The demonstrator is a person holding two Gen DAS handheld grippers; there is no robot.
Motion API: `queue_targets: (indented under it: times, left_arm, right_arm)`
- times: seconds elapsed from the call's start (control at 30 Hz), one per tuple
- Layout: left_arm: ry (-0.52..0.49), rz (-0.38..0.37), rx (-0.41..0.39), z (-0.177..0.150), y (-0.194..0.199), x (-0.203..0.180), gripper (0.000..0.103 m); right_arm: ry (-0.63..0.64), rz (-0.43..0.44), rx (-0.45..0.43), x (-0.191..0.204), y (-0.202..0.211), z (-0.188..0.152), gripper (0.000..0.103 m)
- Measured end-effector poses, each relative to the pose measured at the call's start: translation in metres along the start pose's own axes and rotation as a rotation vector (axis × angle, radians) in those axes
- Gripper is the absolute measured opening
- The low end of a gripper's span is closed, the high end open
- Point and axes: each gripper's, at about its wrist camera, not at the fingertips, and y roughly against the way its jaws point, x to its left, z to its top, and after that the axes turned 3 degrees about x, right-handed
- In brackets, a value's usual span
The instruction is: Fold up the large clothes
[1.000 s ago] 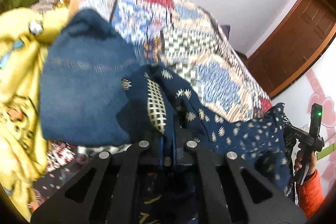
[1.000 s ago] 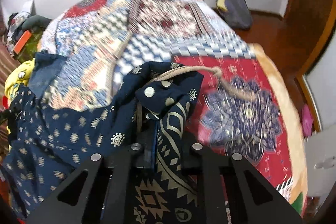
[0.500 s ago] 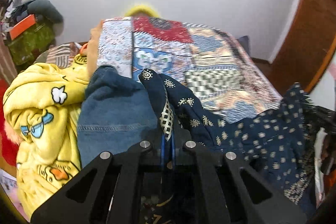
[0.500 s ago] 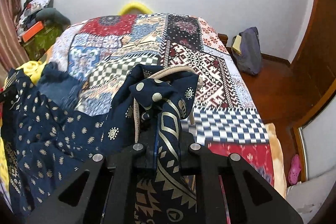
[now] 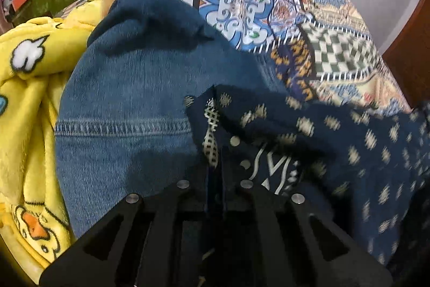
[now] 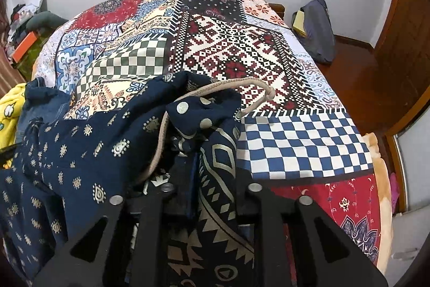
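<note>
Left gripper (image 5: 215,168): jaws closed on an edge of the navy printed garment (image 5: 349,141), fabric pinched between the fingers and trailing off to the right. Immediately beyond and left of the pinch: folded denim jeans (image 5: 129,104), touched and partly overlapped by the navy cloth. Farther left: yellow duck-print blanket (image 5: 24,88). Behind: patchwork bedspread (image 5: 242,7).

Right gripper (image 6: 194,179): jaws closed on another bunched edge of the same garment (image 6: 67,152), geometric-patterned border draped over the fingers. Beige drawstring cord (image 6: 215,88) looped above the bunch, tail resting on the bedspread (image 6: 228,45). Garment spread leftward, slung between both grippers over the near edge of the bed. Far right, on the floor: dark bag (image 6: 317,28) against the wall.
</note>
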Motion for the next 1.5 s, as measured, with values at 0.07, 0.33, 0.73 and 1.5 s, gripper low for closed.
queue_targets:
  times: [0.07,0.33,0.73,1.5]
  left_arm:
    - [-0.008,0.013,-0.007,-0.004,0.008,0.0,0.006]
    - [-0.107,0.054,-0.023,-0.033,0.064,0.001,0.008]
    - [-0.127,-0.009,-0.131,-0.109,0.194,0.016,0.041]
    - [0.031,-0.343,0.188,-0.28,0.173,0.021,0.06]
  right_arm:
    - [-0.006,-0.004,0.01,-0.004,0.008,-0.003,0.028]
    - [-0.026,0.027,0.038,-0.016,0.066,-0.026,0.037]
    - [0.137,-0.03,-0.073,0.0,0.195,-0.102,0.058]
    - [-0.047,0.122,0.175,-0.012,0.158,-0.244,0.073]
